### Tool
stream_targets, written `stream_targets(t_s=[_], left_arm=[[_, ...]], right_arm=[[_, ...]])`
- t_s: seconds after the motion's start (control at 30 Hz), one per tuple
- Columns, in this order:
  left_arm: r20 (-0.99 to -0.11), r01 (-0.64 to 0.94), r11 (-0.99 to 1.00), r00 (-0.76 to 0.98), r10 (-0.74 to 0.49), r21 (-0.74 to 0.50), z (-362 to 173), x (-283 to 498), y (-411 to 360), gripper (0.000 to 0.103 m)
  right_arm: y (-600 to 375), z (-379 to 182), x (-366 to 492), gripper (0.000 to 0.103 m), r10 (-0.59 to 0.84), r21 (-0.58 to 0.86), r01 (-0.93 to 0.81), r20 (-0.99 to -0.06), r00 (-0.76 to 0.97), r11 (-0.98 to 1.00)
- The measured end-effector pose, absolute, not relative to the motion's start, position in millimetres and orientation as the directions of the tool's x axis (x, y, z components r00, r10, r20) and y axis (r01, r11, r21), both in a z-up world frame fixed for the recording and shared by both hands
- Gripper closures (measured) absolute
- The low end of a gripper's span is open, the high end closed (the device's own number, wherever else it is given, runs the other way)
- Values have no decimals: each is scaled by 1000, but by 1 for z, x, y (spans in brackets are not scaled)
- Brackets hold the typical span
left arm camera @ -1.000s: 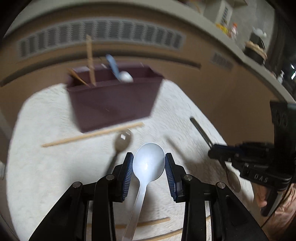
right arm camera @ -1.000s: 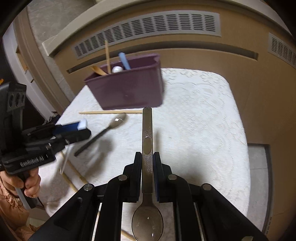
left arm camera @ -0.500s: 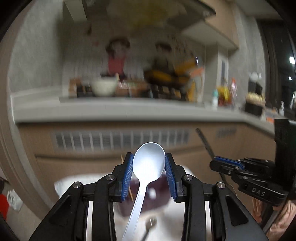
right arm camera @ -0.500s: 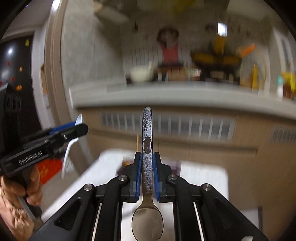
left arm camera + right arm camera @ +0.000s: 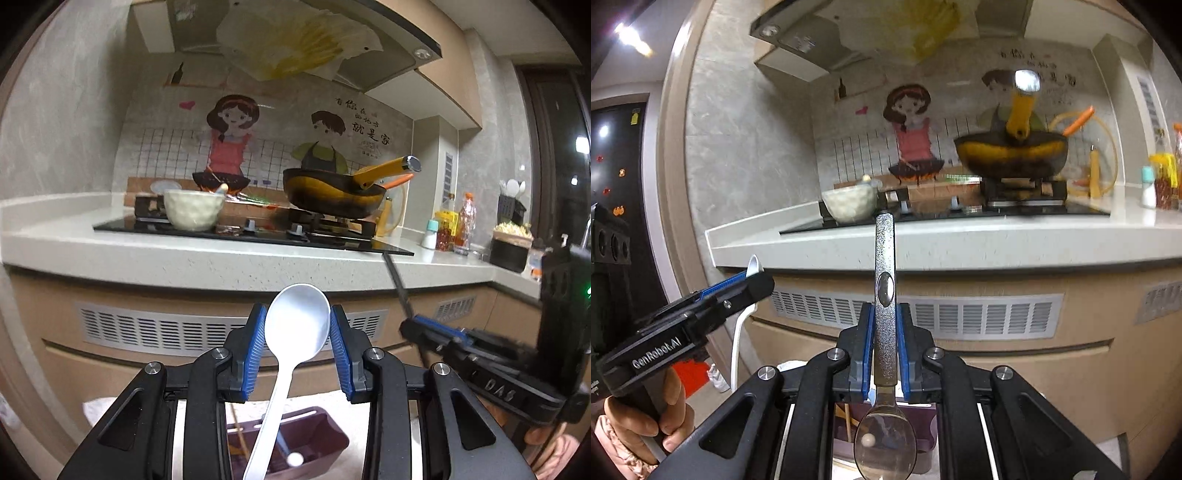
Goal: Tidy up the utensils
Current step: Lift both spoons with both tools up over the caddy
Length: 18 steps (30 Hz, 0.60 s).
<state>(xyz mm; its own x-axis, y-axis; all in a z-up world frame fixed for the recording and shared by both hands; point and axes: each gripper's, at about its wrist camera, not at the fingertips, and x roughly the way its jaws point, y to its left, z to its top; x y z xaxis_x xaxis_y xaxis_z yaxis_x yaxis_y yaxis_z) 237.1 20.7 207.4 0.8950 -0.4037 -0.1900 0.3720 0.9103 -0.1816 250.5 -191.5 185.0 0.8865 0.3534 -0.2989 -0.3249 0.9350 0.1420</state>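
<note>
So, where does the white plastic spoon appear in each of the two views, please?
Left wrist view: the white plastic spoon sits low in the centre, bowl up between the left gripper pads, handle running down.
Right wrist view: far left, its bowl tip pokes above the left gripper, handle hanging below.
Shared landmark: the cream bowl on the hob.

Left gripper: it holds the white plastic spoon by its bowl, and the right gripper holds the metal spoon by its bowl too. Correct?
Not quite. The left gripper does clamp the white plastic spoon by its bowl, but the right gripper grips the metal spoon by its handle; its bowl hangs behind the pads, as the right wrist view shows.
</note>
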Motion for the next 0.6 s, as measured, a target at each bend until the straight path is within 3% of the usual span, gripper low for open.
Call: stream_targets(t_s=[0.27, 0.6], left_arm=[[-212, 400, 876, 863, -459, -268, 155, 285, 23, 67], [-222, 376, 813, 833, -507, -445, 96, 342, 44, 67]], right_arm=[[-196, 132, 303, 92, 387, 218, -327, -356, 850, 919], [-175, 64, 359, 92, 361, 198, -304, -427, 829, 932]])
